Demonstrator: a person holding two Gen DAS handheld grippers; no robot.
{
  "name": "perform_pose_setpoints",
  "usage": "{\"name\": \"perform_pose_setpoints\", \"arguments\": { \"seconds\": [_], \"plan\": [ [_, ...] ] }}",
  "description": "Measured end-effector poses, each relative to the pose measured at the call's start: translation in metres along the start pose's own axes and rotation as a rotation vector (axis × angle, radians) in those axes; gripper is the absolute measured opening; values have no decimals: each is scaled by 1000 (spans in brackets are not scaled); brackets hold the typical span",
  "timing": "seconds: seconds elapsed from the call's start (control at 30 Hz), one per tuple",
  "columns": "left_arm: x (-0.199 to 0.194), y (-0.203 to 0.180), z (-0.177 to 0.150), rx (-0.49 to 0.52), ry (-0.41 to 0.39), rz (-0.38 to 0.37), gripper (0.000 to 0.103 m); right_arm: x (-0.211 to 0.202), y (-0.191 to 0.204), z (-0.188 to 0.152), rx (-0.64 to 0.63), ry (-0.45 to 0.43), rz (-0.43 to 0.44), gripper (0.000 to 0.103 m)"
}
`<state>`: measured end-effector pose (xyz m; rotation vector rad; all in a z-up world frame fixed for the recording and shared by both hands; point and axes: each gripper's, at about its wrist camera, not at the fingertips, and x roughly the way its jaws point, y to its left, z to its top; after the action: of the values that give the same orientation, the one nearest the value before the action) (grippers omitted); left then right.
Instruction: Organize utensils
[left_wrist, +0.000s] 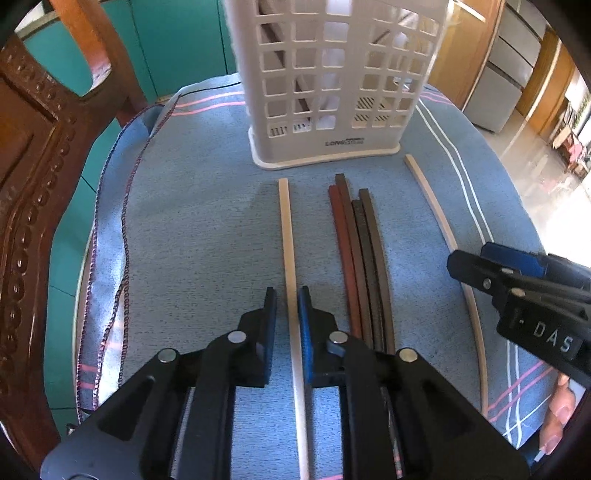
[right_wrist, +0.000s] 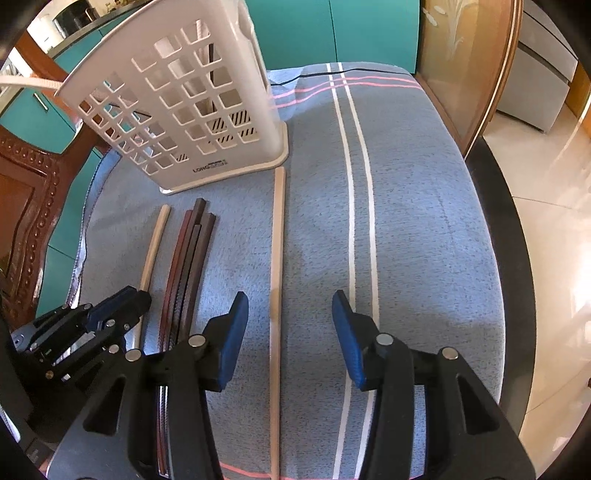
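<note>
Chopsticks (left_wrist: 364, 258) lengthwise — tips toward holder (left_wrist: 332, 85).

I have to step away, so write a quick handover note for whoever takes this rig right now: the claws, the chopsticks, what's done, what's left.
Left claw: nearly closed around the pale chopstick on the left, a small gap each side; grasp not confirmed.
Right claw: open, straddling the other pale chopstick, not touching it.
Four dark chopsticks lie bundled between the pale ones on the blue cloth.
White basket stands upright beyond them; at least one dark stick already stands inside.
Done: some sticks binned.
Left: both pale sticks and the dark bundle, all on the cloth.
</note>
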<state>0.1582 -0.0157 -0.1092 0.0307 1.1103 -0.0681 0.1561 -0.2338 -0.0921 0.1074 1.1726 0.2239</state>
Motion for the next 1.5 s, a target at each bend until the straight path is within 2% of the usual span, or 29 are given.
{"name": "perform_pose_setpoints", "arguments": {
  "seconds": [0.23,0.33,0.57,0.67,0.73,0.77,0.8,0.87,0.97,1.03,1.07,1.1,1.33,1.5],
  "plan": [
    [-7,16,3,-85,0,-101,7,0,0,0,-1,1,0,47],
    [-11,17,3,-84,-17,-92,7,0,0,0,-1,0,-1,47],
    [-5,13,-1,-72,26,-94,7,1,7,2,-59,-35,-45,47],
    [-5,12,-3,-75,30,-93,8,7,13,1,-94,-20,-54,47],
    [-4,12,-2,-75,31,-89,13,6,17,-1,-126,-17,-77,28],
    [-4,13,-1,-77,30,-85,19,6,17,-2,-125,-3,-60,13],
    [-5,14,-1,-82,28,-79,21,5,15,-3,-115,18,-39,7],
    [-5,18,0,-89,23,-73,27,1,15,-8,-109,59,-8,7],
    [-9,28,0,-103,16,-56,38,-7,19,-15,-139,92,62,7],
    [-8,30,4,-107,17,-49,38,-14,22,-15,-152,39,66,20],
    [-6,30,6,-109,19,-48,38,-15,22,-14,-158,13,51,39],
    [-4,29,7,-108,21,-46,38,-15,23,-12,-160,-8,32,45],
    [5,18,18,-70,12,2,38,10,21,5,-157,-12,-37,45],
    [8,13,26,-50,4,19,39,22,34,18,-206,-52,-105,45]
  ]
}}
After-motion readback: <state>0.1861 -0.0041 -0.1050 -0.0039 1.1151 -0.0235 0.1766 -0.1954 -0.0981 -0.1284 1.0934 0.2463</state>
